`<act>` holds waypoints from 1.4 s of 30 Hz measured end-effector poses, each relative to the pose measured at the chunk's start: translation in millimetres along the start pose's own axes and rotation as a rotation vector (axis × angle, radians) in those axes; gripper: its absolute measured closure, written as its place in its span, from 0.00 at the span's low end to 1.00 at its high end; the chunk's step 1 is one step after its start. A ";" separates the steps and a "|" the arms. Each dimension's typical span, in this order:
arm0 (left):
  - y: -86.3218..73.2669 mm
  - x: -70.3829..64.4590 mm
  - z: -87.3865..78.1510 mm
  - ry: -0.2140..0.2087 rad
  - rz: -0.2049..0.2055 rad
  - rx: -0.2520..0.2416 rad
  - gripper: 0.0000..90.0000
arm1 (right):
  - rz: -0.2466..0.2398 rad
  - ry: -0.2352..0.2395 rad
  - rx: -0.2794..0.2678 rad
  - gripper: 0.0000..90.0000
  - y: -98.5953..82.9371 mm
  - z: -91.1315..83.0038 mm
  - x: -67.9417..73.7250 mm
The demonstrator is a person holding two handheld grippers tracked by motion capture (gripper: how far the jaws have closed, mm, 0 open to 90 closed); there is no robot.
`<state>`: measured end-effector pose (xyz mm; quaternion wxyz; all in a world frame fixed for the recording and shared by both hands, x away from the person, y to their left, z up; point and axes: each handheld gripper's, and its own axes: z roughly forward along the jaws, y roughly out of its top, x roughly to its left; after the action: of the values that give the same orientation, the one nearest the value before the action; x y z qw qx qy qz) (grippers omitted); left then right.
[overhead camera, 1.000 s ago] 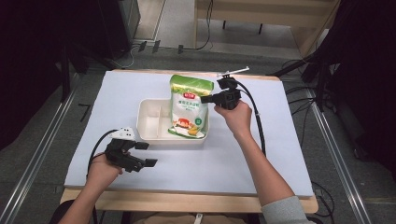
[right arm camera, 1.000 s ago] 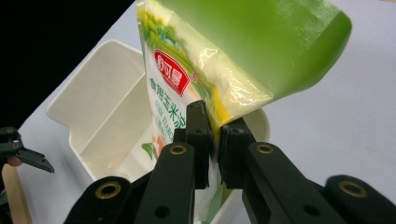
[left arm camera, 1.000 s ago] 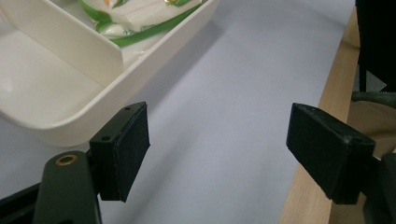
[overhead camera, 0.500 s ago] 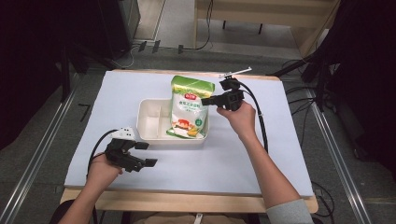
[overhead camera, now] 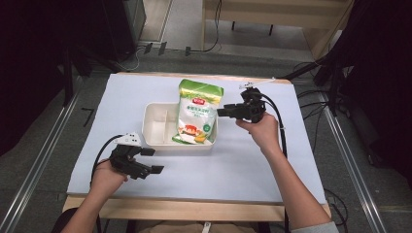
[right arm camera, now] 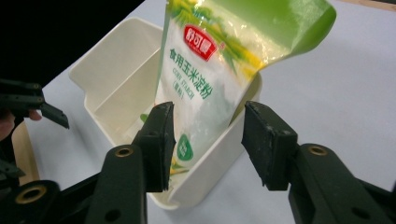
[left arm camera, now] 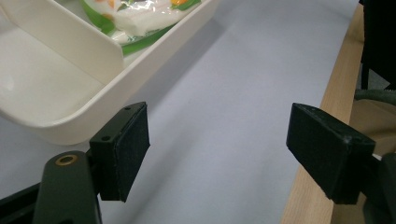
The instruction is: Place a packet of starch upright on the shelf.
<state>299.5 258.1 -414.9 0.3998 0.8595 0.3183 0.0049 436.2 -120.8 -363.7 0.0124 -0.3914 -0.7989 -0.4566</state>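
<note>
From the high view, your right tool [overhead camera: 224, 112] sits just beside the right side of the starch bag [overhead camera: 198, 114], its jaws apart and gripping nothing. The bag leans upright in the right-hand compartment of the white tray [overhead camera: 154, 127], which rests near the middle of the tabletop [overhead camera: 243, 165], slightly toward the far edge. Your left tool [overhead camera: 149, 160] hovers near the front left corner, spread wide and empty

In the left gripper view, your left tool [left arm camera: 217, 149] is released over bare tabletop [left arm camera: 224, 93], the tray [left arm camera: 60, 79] just beyond its left jaw

In the right gripper view, your right tool [right arm camera: 205, 140] frames the bag [right arm camera: 210, 70] between parted jaws; whether they touch it, you cannot tell
</note>
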 end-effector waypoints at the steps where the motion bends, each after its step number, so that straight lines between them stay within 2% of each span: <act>1: 0.0 -0.2 -0.4 0.003 0.001 0.000 0.24 | -0.007 -0.005 0.003 0.58 -4.2 -2.4 2.1; 11: -1.5 2.3 -3.5 0.008 -0.010 -0.010 0.25 | -0.017 0.005 0.033 0.52 -25.9 -12.8 10.4; 16: -1.9 3.9 -5.0 0.004 -0.008 -0.015 0.25 | -0.032 0.019 0.030 0.50 -43.5 -18.4 17.1; 19: -1.9 3.8 -5.1 0.004 -0.009 -0.012 0.25 | 0.002 0.069 0.000 0.49 -56.4 -20.5 18.2; 21: -1.7 3.6 -5.5 0.009 -0.007 -0.011 0.25 | -0.001 0.057 0.008 0.49 -67.7 -20.5 20.8; 22: -1.7 3.7 -5.8 0.009 -0.006 -0.011 0.25 | -0.001 0.057 0.008 0.49 -67.7 -20.5 20.8; 23: -1.6 3.8 -6.2 0.013 -0.007 -0.010 0.25 | -0.023 0.037 0.017 0.49 -76.3 -18.9 23.2; 27: -1.7 4.4 -6.8 0.016 -0.012 -0.012 0.25 | -0.044 0.019 0.035 0.49 -89.8 -15.4 26.3; 31: -0.7 4.5 -7.9 0.023 0.004 -0.004 0.25 | -0.065 0.000 0.057 0.50 -107.8 -7.7 32.3; 34: -0.2 5.6 -9.2 0.023 0.003 -0.014 0.24 | -0.058 0.013 0.082 0.50 -111.8 -1.4 35.1; 38: 0.0 4.0 -7.0 0.023 0.011 -0.001 0.24 | -0.090 0.017 0.099 0.49 -112.7 4.9 39.4; 42: 0.5 3.8 -6.0 0.020 0.016 0.008 0.24 | -0.093 0.017 0.105 0.46 -113.6 6.9 37.1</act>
<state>301.3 264.0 -411.4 0.3934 0.8635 0.3153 0.0153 340.5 -124.4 -435.5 0.0182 -0.3486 -0.8389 -0.4176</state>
